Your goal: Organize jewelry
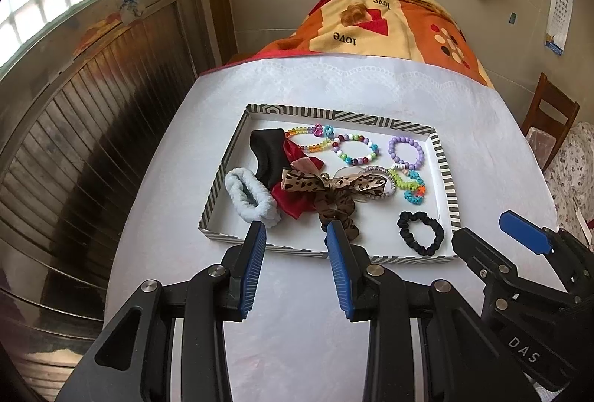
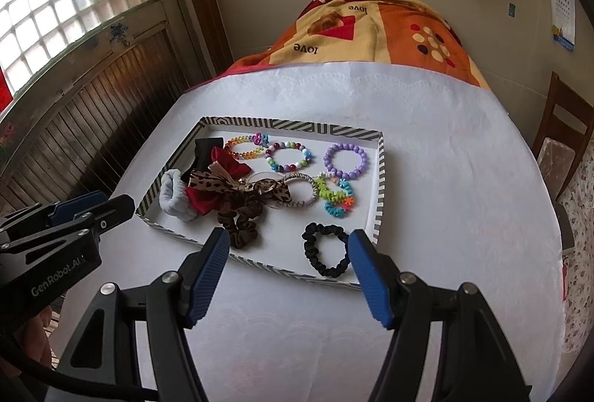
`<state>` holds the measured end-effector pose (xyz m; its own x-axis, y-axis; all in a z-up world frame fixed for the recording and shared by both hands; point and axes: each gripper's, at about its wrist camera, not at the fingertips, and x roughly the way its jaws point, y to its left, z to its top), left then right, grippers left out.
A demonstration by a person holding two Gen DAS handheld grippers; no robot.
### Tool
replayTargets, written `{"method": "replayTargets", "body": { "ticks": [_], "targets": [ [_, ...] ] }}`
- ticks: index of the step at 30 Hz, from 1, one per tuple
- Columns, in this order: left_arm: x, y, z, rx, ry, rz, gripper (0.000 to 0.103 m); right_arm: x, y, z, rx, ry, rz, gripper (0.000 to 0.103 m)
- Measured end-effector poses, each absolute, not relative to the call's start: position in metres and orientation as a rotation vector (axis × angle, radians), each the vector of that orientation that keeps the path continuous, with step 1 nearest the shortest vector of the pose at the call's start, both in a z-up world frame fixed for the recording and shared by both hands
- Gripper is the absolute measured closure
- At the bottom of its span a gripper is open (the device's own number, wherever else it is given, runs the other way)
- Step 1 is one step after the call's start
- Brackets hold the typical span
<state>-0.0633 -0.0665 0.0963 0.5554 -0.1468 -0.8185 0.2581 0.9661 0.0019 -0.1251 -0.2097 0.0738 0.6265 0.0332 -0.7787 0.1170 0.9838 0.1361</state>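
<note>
While I look through the left wrist camera, my left gripper (image 1: 297, 229) hangs over the near edge of the striped tray (image 1: 336, 114), its blue pads spread apart with nothing between them. The tray sits on a white tablecloth (image 1: 371, 82), and all the jewelry lies inside it. At the tray's left I see a white fluffy scrunchie (image 1: 249, 196) touching a black cloth piece (image 1: 269, 151) and a red bow (image 1: 297, 203). A leopard-print bow (image 1: 326, 183) lies across the middle, partly over a brown scrunchie (image 1: 334, 212) whose lower end is hidden behind my right-hand pad. Along the far side are a rainbow bead bracelet (image 1: 310, 138), a multicolour bead bracelet (image 1: 356, 149) and a purple bead bracelet (image 1: 405, 152), each apart from the next. A black scrunchie (image 1: 421, 232) lies alone in the near right corner. My right gripper (image 1: 527, 235) shows at the right edge, beside the tray's corner. In the right wrist camera, the right gripper (image 2: 286, 238) has its pads standing wide and empty, over the tray's near rim (image 2: 289, 274); the black scrunchie (image 2: 326, 249) lies just beyond them, next to the right-hand pad, though I cannot tell whether they touch. A silver sparkly bracelet (image 2: 302, 190) and a green and turquoise bracelet (image 2: 334, 196) lie together in the middle. The left gripper (image 2: 92, 203) is at the left edge, near the tray's left corner; from here I cannot tell how its claw stands.
</note>
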Motion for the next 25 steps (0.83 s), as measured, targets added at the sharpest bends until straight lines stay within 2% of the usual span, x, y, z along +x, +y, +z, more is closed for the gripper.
{"method": "replayTargets", "body": {
  "ticks": [25],
  "targets": [
    [-0.0581,-0.0707,0.0909,0.141,0.947,-0.246,0.088,-0.1188,-0.2158,0.0673,0.189,0.906,-0.040,0.032]
  ]
}}
